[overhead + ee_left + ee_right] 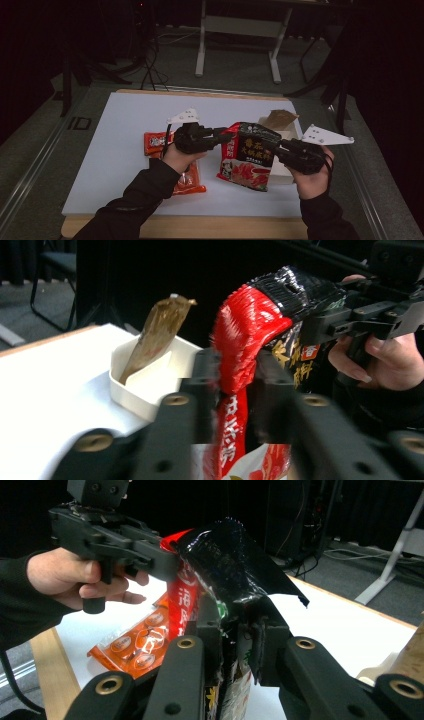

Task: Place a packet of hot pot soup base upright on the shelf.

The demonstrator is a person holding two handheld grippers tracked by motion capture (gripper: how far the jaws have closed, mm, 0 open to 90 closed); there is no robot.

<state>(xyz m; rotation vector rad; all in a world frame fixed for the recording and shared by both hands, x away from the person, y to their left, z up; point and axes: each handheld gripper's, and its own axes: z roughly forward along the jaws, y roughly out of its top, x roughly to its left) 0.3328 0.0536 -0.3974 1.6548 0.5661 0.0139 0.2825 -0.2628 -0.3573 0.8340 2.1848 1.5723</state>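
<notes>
Red-and-black packet (248,156) held upright above the white mat (120,150), just in front of the white box (291,134), lower edge hanging close to the mat. Clamped at the top from both sides: left gripper (227,136) shut tight on the red upper edge, right gripper (281,145) shut tight on the glossy black upper corner, with film already crumpled and twisted between the two grips.

Probably set up for tearing the top open. Main risks, as a judgement:

- Tearing unevenly. With both grips so close together on bunched film, likely to rip downwards along the side rather than across the top, spilling the contents.
- Spilling in the wrong place. Held in front of the box rather than over it, so likely to drop anything released onto the mat or onto the orange sachets (189,183) lying under the left forearm.
- Slipping. Slick film, narrow bite at each side; with a sharp pull, liable to slide out of one grip and swing or drop.
- Knocking the brown sachet (279,119) that stands tilted in the box, if swung back towards it.

Safer with a slow, steady pull apart, made over the box.
</notes>
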